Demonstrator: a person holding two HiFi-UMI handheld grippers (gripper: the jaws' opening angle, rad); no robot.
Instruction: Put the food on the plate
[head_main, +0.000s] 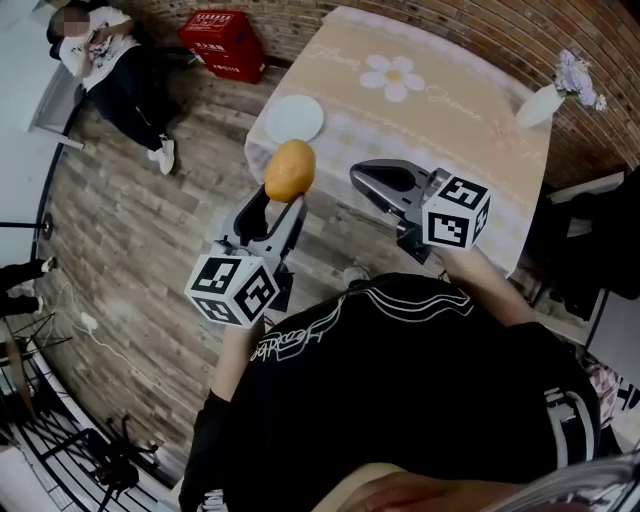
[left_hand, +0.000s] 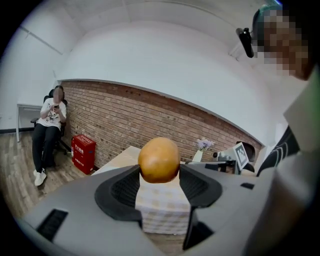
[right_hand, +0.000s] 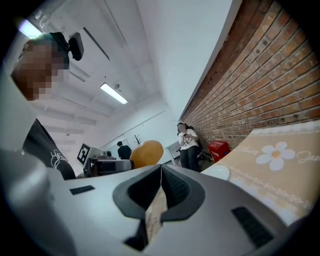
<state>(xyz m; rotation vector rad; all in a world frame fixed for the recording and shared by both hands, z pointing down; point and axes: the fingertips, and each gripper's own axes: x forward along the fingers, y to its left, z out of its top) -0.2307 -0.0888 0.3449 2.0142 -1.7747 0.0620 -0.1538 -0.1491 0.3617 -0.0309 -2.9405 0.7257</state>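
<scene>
Left claw (head_main: 283, 203) grasping orange food (head_main: 290, 170); right claw (head_main: 358, 175) clenched, empty; plate (head_main: 294, 118) on table (head_main: 450, 110), red crate (head_main: 222, 42) beyond.

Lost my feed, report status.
Left gripper shut on round orange food. Right gripper shut, empty. White plate bare on table corner, nothing between.

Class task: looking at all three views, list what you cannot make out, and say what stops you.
- Food: round, orange-brown; its kind unclear in every view.
- Plate: right gripper view shows only a sliver; the right gripper covers the rest.
- Red crate: print too small, head view.
- Table: part of near edge hidden by the right gripper, head view.
</scene>
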